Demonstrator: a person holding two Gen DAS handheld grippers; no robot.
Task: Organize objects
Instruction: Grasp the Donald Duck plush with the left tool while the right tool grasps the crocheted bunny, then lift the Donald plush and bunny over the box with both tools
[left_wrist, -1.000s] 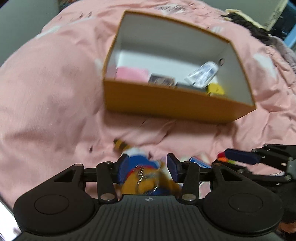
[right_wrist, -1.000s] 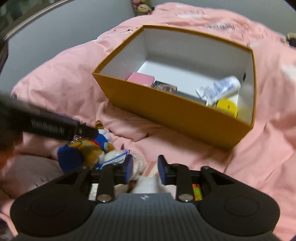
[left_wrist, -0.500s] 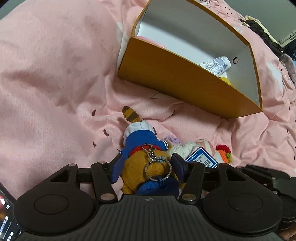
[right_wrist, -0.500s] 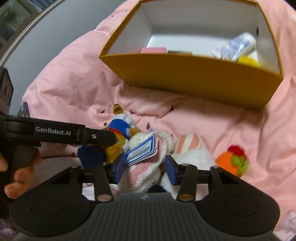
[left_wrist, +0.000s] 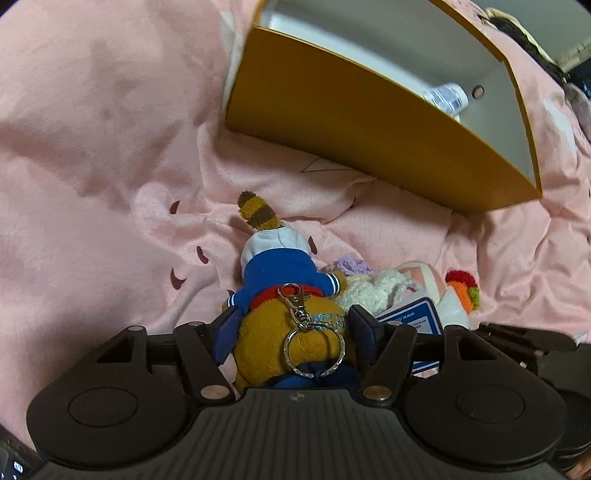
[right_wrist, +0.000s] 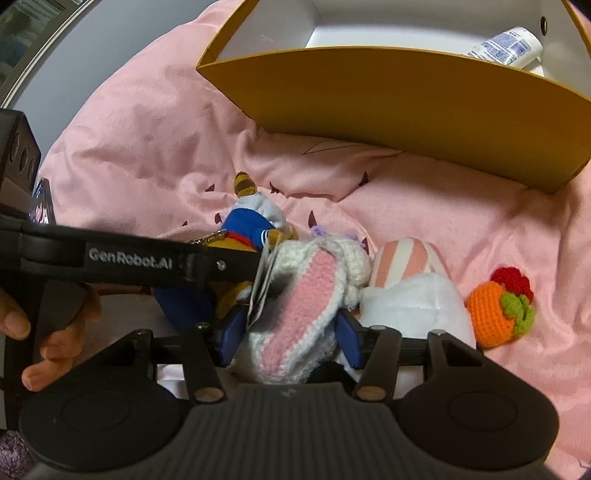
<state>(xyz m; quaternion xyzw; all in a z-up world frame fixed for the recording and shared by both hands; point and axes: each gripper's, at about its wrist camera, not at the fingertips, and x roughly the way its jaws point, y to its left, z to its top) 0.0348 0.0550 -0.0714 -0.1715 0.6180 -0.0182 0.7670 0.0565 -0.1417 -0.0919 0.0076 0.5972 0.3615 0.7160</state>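
Left wrist: left claw (left_wrist: 291, 328) had just been opening, jaws wide astride the keychain plush (left_wrist: 284, 295) on the bed (left_wrist: 92, 147), below the orange box (left_wrist: 369, 122). Pick-up step; next, close.

Right wrist: right claw (right_wrist: 288, 332), also opening, straddled the crocheted bunny (right_wrist: 306, 295), ungripped.

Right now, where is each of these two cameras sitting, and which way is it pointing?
Left wrist view: sits on the left tongs, looking steeply down at the brown plush keychain between the open fingers, on the pink bedding.
Right wrist view: sits on the right tongs, looking down at the pink-and-white crochet toy between its fingers; the person's left hand shows, holding the left tongs.
Shared: both see the plush keychain, the crochet toy, the orange crochet fruit and the yellow box.
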